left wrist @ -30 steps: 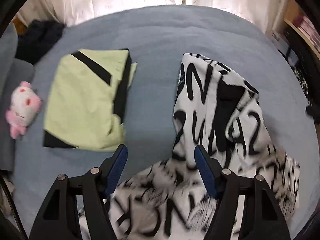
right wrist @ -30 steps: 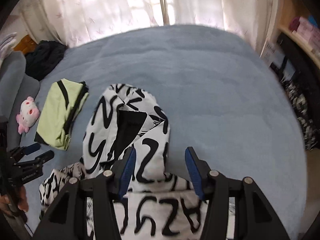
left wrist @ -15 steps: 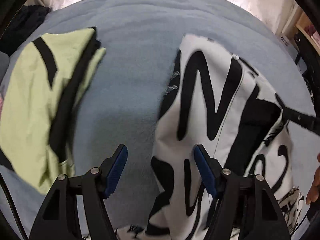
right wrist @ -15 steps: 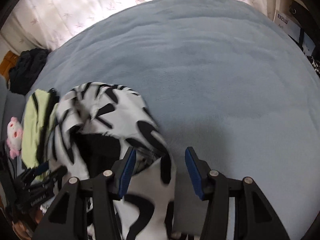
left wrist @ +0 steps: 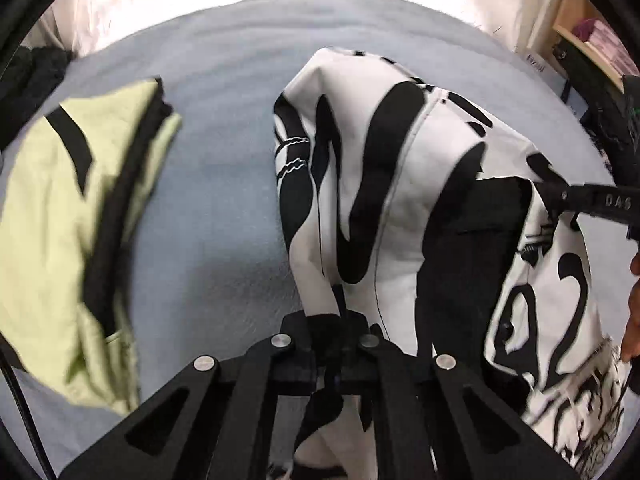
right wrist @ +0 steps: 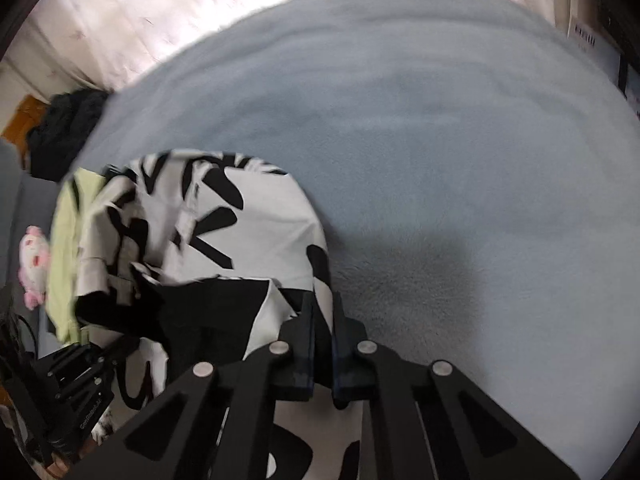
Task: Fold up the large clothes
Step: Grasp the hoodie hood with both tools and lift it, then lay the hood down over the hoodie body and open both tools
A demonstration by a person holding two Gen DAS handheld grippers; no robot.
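Observation:
A white garment with bold black lettering (left wrist: 404, 184) lies on the light blue bed (left wrist: 224, 184). My left gripper (left wrist: 338, 320) is shut on the garment's left edge, with cloth pinched between the jaws. My right gripper (right wrist: 322, 312) is shut on the garment's right edge (right wrist: 256, 232). The right gripper's arm shows in the left wrist view (left wrist: 592, 200), and the left gripper shows low left in the right wrist view (right wrist: 76, 376). The garment's hood end bulges up ahead of both grippers.
A folded lime-green and black garment (left wrist: 68, 216) lies to the left on the bed. A pink plush toy (right wrist: 34, 260) and dark clothes (right wrist: 64, 132) lie beyond it. White curtains (right wrist: 160, 20) hang behind. Shelves (left wrist: 592, 44) stand at the right.
Both grippers have moved forward along the garment and closed on its edges; they were open half a second ago. The cloth now bunches up between them.

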